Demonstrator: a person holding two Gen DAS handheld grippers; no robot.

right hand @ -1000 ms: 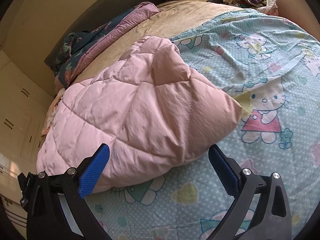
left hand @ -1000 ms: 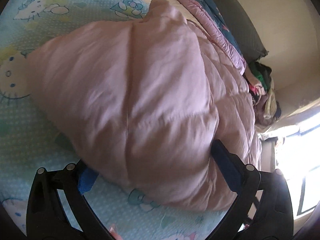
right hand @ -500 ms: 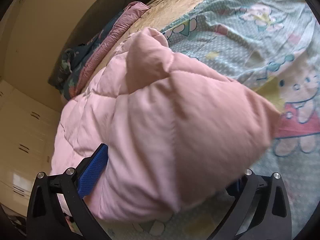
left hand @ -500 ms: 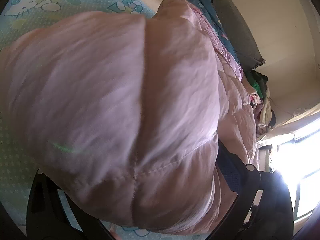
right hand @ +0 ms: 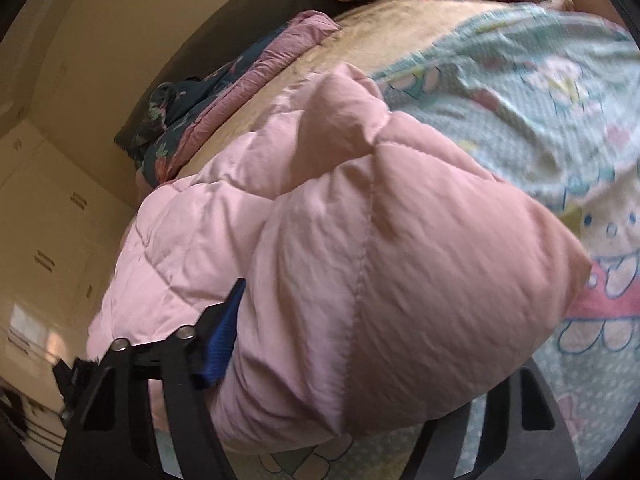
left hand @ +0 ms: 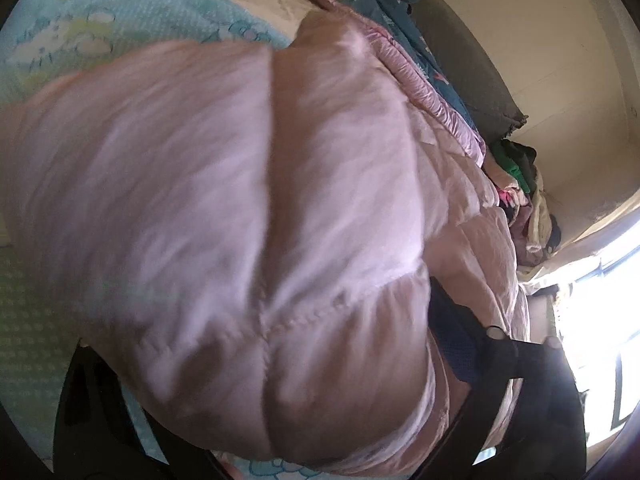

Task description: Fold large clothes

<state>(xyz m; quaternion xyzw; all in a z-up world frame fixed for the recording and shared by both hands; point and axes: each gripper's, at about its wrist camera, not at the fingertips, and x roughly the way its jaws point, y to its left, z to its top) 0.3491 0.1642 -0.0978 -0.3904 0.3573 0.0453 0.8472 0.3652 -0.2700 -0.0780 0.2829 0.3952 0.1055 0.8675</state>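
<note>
A puffy pink quilted garment [left hand: 240, 208] lies on a bed and fills most of the left wrist view. It bulges between the fingers of my left gripper [left hand: 264, 364], whose blue right pad [left hand: 460, 356] shows beside it; the left finger is mostly hidden. In the right wrist view the same pink garment [right hand: 360, 264] sits between the fingers of my right gripper [right hand: 348, 364]. The blue left pad [right hand: 222, 344] presses its side; the right finger is covered by fabric. Both jaws stand wide around the garment.
The bed has a light blue cartoon-print sheet [right hand: 560, 92] and a beige blanket [right hand: 400, 32]. A dark floral and mauve duvet [right hand: 208, 108] lies by the dark headboard [left hand: 472, 64]. A heap of clothes [left hand: 524, 204] sits at the far corner. A bright window [left hand: 600, 320] is at the right.
Both grippers have moved forward into the pink garment, which went from lying ahead of the fingers to bulging between them and covering the far pads.
</note>
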